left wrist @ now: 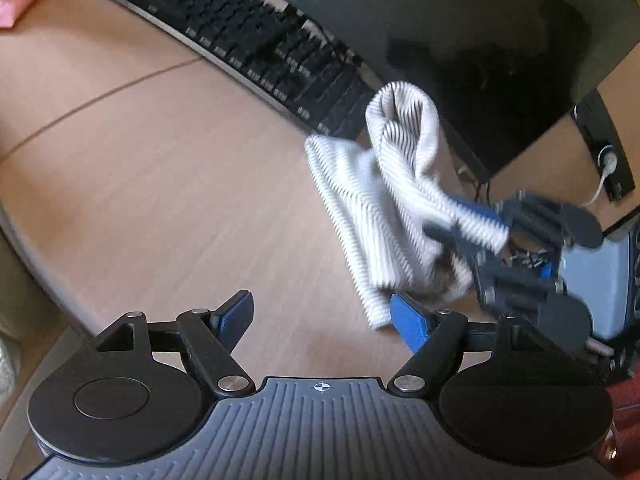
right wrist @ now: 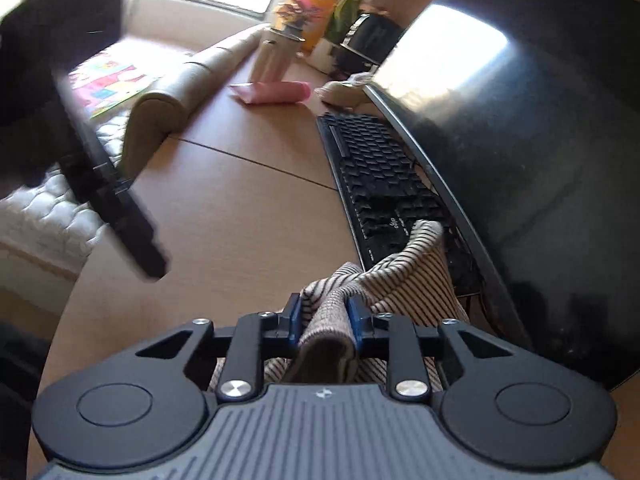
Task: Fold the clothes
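Observation:
A white garment with thin dark stripes (left wrist: 360, 200) hangs bunched over the wooden desk (left wrist: 160, 168), close to the keyboard's near end. In the left wrist view my right gripper (left wrist: 464, 224) comes in from the right, blurred, and pinches one fold of it. The right wrist view shows the same grip: both blue pads (right wrist: 294, 320) press on a thick fold of the striped garment (right wrist: 416, 272), and the right gripper (right wrist: 324, 314) is shut on it. My left gripper (left wrist: 324, 314) stands wide open just left of the garment's lower edge, holding nothing. It appears as a dark blur (right wrist: 120, 208) in the right wrist view.
A black keyboard (left wrist: 240, 32) lies along the desk's far side in front of a large dark monitor (right wrist: 520, 120). A pink pouch (right wrist: 272, 92), a metal bottle (right wrist: 272, 56) and plants stand at the far end. A power strip (left wrist: 604, 152) lies at the right.

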The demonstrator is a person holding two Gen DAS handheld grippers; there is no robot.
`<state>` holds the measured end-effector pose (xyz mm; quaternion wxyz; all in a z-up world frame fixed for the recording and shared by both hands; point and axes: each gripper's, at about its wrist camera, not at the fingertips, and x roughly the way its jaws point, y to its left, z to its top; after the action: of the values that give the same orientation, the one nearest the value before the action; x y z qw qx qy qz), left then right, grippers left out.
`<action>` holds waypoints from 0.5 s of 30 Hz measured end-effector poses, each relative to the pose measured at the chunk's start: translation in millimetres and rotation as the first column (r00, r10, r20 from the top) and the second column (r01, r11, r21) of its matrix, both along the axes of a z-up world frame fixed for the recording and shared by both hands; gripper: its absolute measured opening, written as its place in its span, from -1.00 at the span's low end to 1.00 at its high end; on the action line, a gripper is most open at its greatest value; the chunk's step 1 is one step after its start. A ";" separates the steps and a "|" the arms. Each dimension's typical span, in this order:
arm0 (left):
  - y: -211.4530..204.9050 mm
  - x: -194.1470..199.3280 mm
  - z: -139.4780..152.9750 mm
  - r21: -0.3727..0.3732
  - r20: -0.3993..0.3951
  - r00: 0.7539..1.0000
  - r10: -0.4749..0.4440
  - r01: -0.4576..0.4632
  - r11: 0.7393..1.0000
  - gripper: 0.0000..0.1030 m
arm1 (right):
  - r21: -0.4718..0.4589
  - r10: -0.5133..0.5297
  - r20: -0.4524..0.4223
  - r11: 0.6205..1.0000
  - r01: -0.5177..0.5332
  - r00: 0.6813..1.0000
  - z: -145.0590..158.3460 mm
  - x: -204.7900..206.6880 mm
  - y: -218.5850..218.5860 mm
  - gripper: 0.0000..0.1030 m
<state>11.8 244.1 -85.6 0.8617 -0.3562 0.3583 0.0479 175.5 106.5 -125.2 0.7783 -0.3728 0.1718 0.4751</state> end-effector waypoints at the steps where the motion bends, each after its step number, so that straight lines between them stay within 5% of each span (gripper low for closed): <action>1: 2.6 4.6 5.9 0.003 0.018 1.000 -0.003 0.003 1.000 0.56 | -0.019 0.015 -0.017 1.000 -0.016 1.000 -1.0 -1.4 -0.8 -0.56; 9: 2.2 102.7 55.3 -0.002 0.244 0.965 -0.095 0.099 0.995 0.56 | -0.046 0.003 -0.068 0.999 -0.006 0.998 -27.7 -16.3 19.2 -0.51; 12: 1.9 150.3 39.5 -0.042 0.211 0.965 -0.154 0.166 0.985 0.59 | -0.015 -0.010 -0.092 1.000 0.009 0.996 -23.7 -15.0 25.3 -0.44; 15: 5.5 173.4 14.5 -0.017 0.109 0.980 -0.166 0.168 0.986 0.40 | 0.018 -0.016 -0.088 1.000 0.017 0.996 -13.7 -17.2 18.5 -0.23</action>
<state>185.2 249.6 -71.1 0.8759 -0.3381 0.3408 -0.0484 158.3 125.0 -138.9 0.7774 -0.3426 0.2046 0.4863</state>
